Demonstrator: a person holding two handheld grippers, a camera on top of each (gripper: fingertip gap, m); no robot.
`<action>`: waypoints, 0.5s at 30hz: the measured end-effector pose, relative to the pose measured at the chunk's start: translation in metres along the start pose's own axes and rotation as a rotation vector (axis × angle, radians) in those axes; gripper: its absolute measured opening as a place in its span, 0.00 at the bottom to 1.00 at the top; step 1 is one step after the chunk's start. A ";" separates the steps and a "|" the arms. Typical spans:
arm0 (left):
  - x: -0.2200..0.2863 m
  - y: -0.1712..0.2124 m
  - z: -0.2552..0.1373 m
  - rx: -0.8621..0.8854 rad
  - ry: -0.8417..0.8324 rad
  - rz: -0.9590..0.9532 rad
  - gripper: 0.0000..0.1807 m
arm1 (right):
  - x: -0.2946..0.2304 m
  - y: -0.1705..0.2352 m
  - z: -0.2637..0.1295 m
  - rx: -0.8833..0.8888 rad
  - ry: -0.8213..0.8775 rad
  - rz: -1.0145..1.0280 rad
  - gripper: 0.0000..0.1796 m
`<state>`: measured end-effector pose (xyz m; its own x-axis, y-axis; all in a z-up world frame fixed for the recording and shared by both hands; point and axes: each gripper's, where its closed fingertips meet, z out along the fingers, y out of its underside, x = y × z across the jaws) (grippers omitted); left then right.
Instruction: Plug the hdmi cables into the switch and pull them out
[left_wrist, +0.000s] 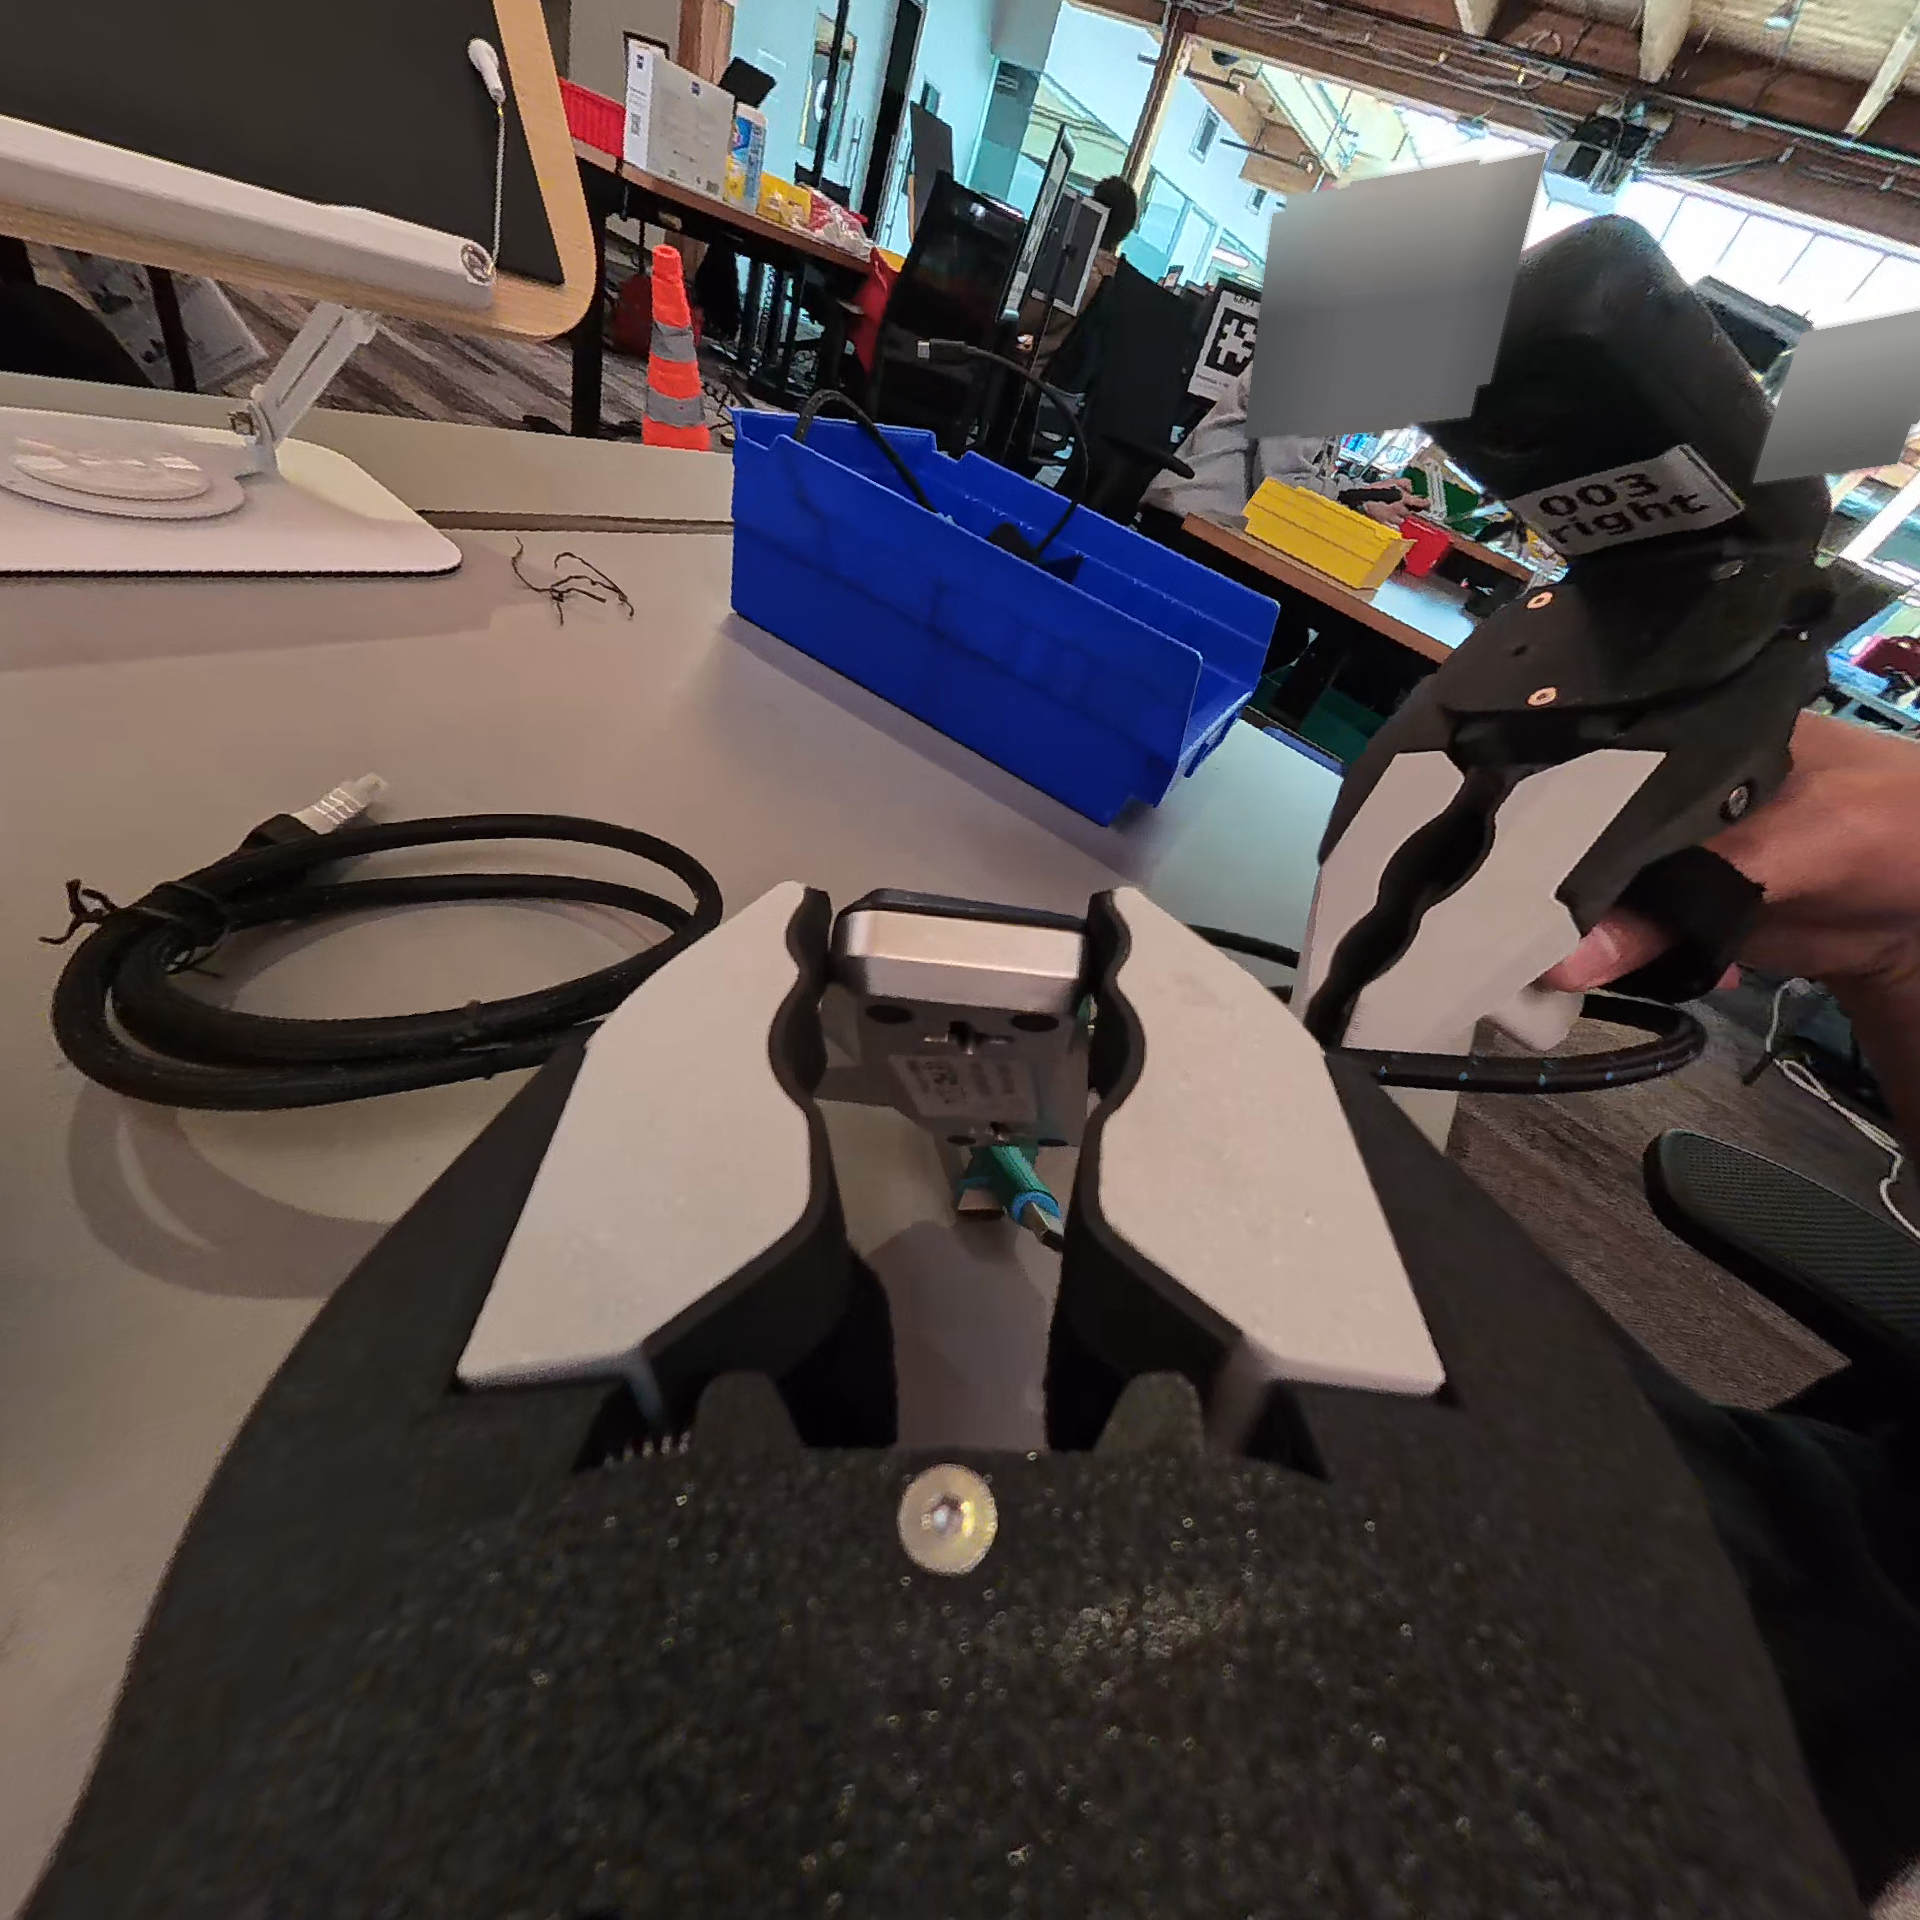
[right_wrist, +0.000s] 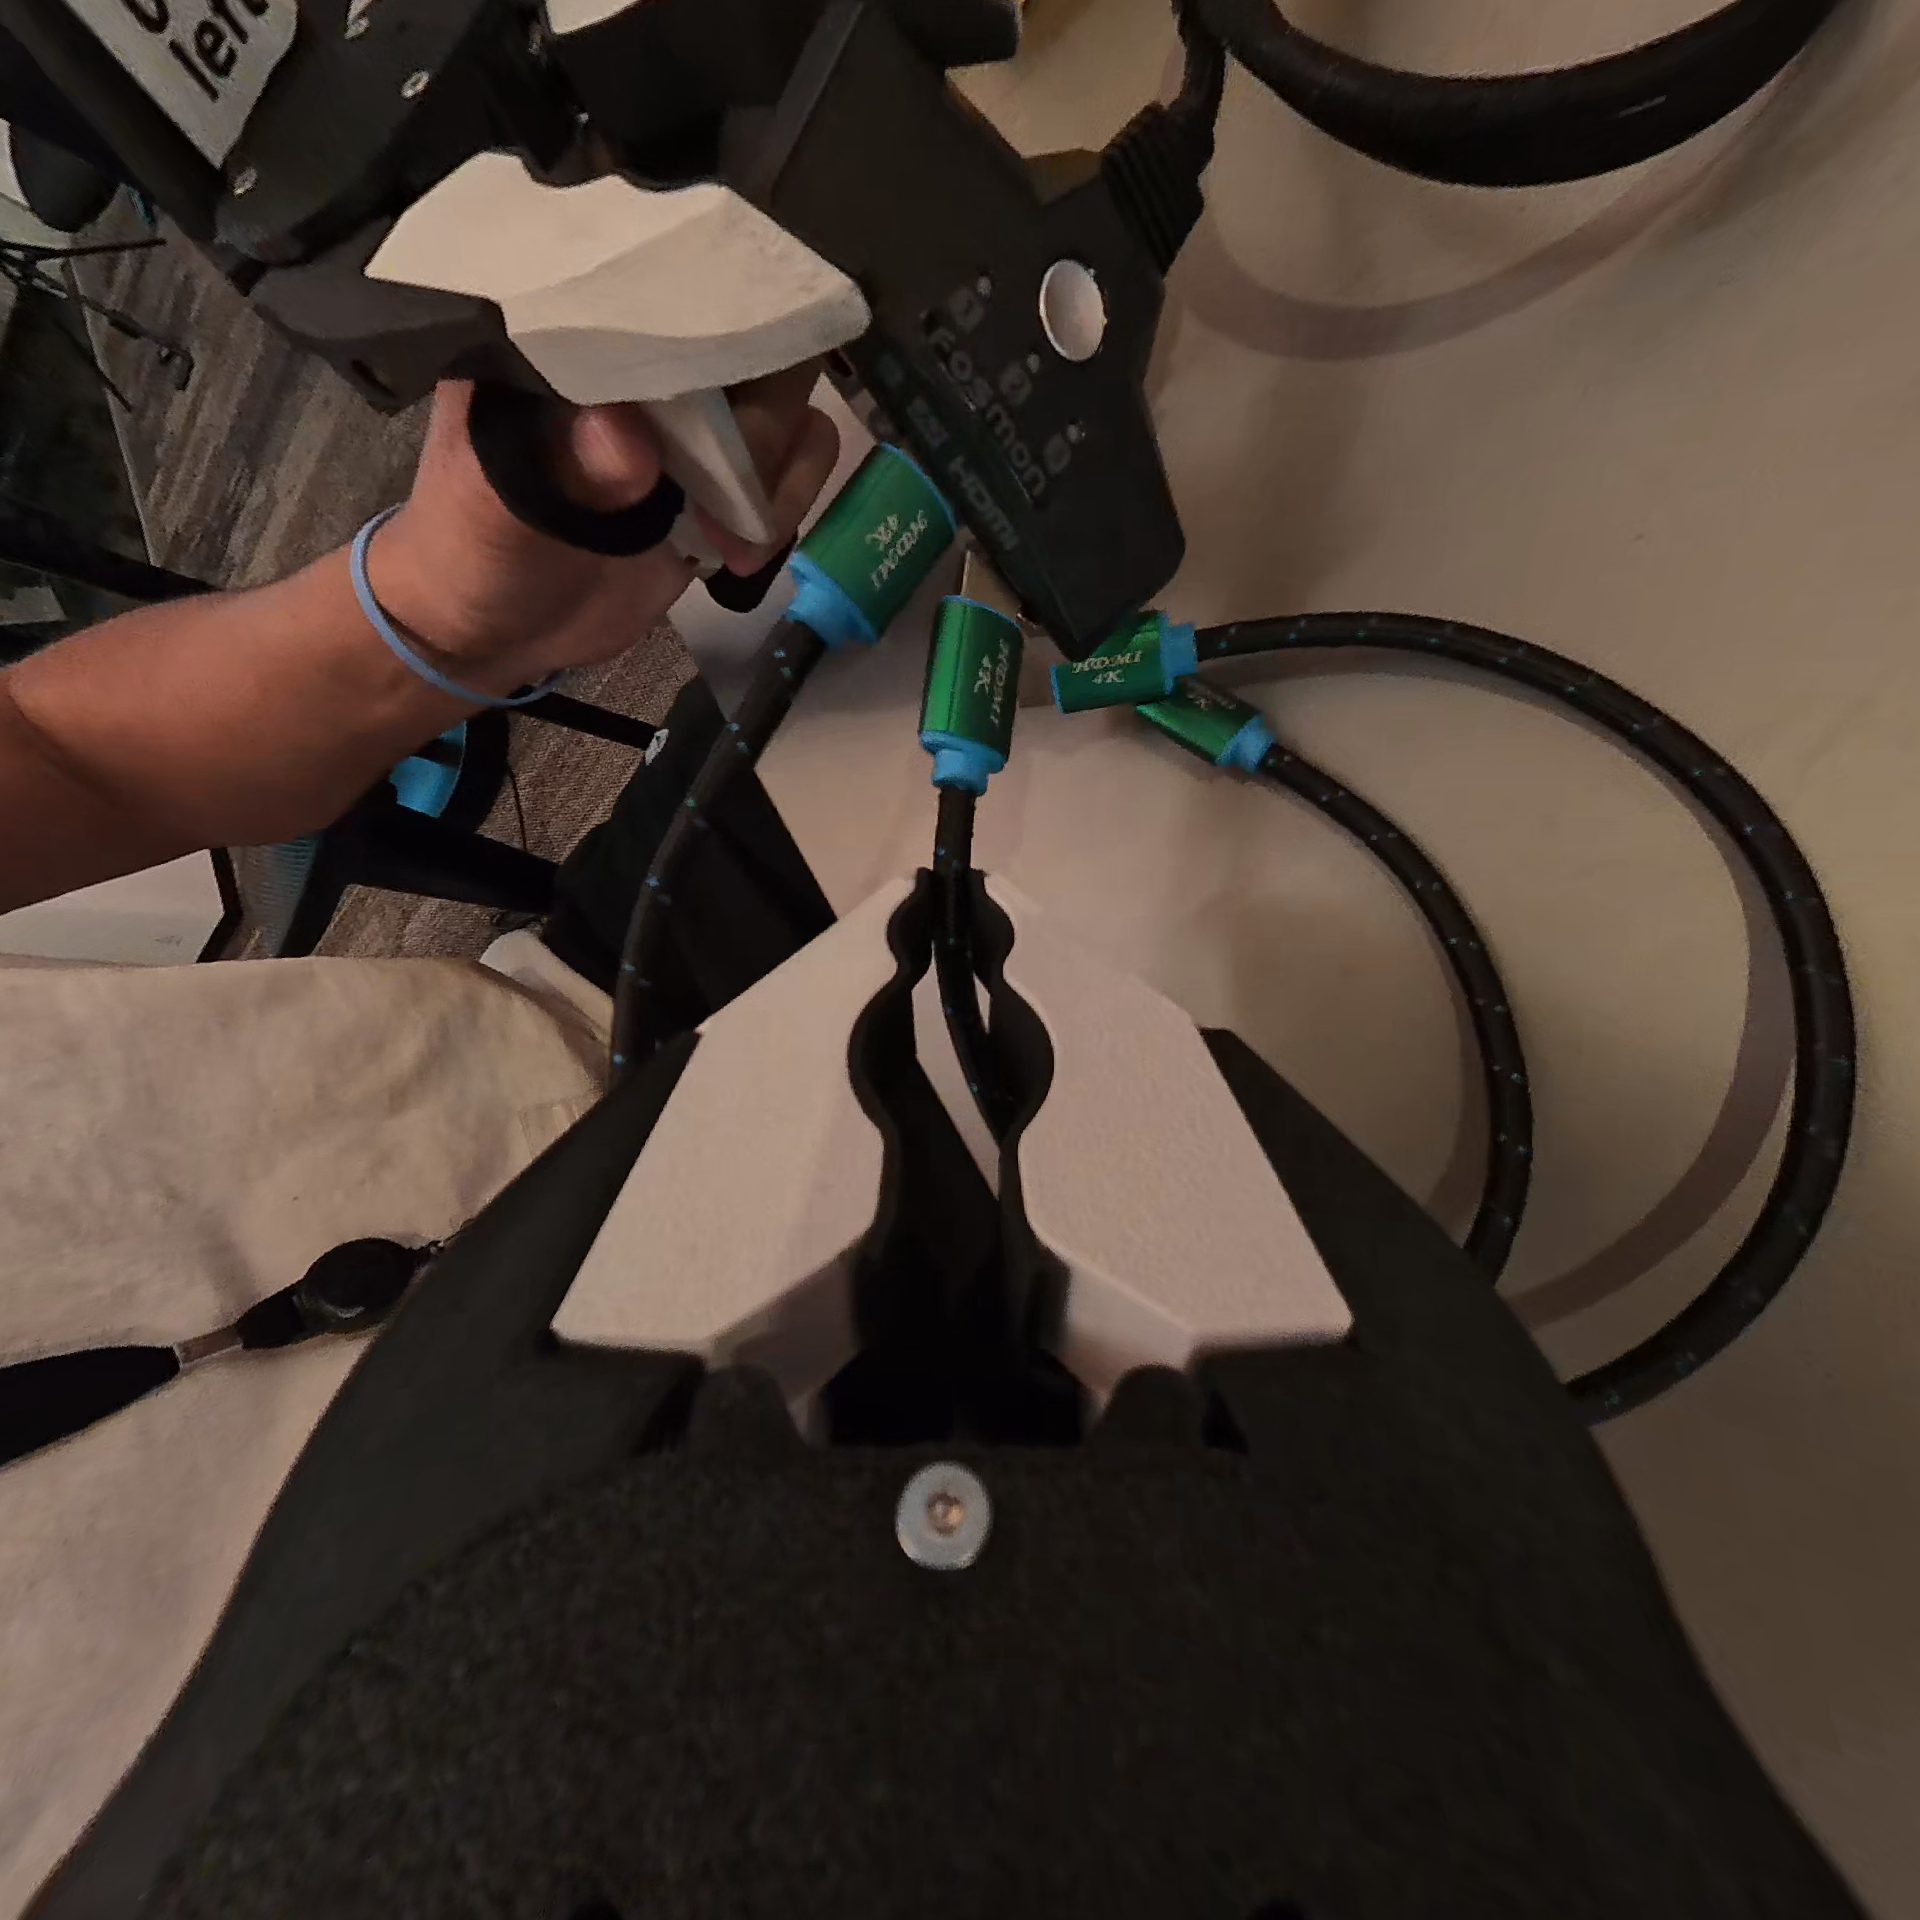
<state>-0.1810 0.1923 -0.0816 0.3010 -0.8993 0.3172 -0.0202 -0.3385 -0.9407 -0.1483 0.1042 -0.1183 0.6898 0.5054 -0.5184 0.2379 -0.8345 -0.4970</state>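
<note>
— So what's on the table (left_wrist: 436, 717)?
— Left gripper (left_wrist: 958, 961) clamps the switch (left_wrist: 961, 997) above it, tilted.
— And the right gripper (right_wrist: 954, 909)?
— Pinched on a black cable (right_wrist: 961, 997) just below its green plug (right_wrist: 975, 681), near the switch's edge.

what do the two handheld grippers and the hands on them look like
Both grippers, left gripper and right gripper, share one build: a black speckled body with a silver screw, and pale grey angular fingers lined with wavy black pads. The right one carries a grey tag strap. A thin blue band circles the left wrist, and black loops wrap the fingers.
</note>
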 end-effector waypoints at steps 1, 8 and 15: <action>0.000 0.001 0.000 0.000 -0.004 0.002 0.27 | 0.001 0.001 0.000 -0.003 0.008 0.006 0.04; 0.000 -0.003 0.000 0.047 -0.071 0.042 0.27 | 0.008 0.001 0.006 -0.030 0.097 0.018 0.04; 0.001 0.006 0.004 0.070 -0.141 0.091 0.27 | 0.031 0.003 0.005 -0.050 0.270 -0.003 0.04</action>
<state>-0.1771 0.1905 -0.0874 0.4319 -0.8759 0.2151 0.0118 -0.2329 -0.9724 -0.1298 0.1185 -0.1390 0.8448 0.4365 -0.3095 0.2690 -0.8464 -0.4595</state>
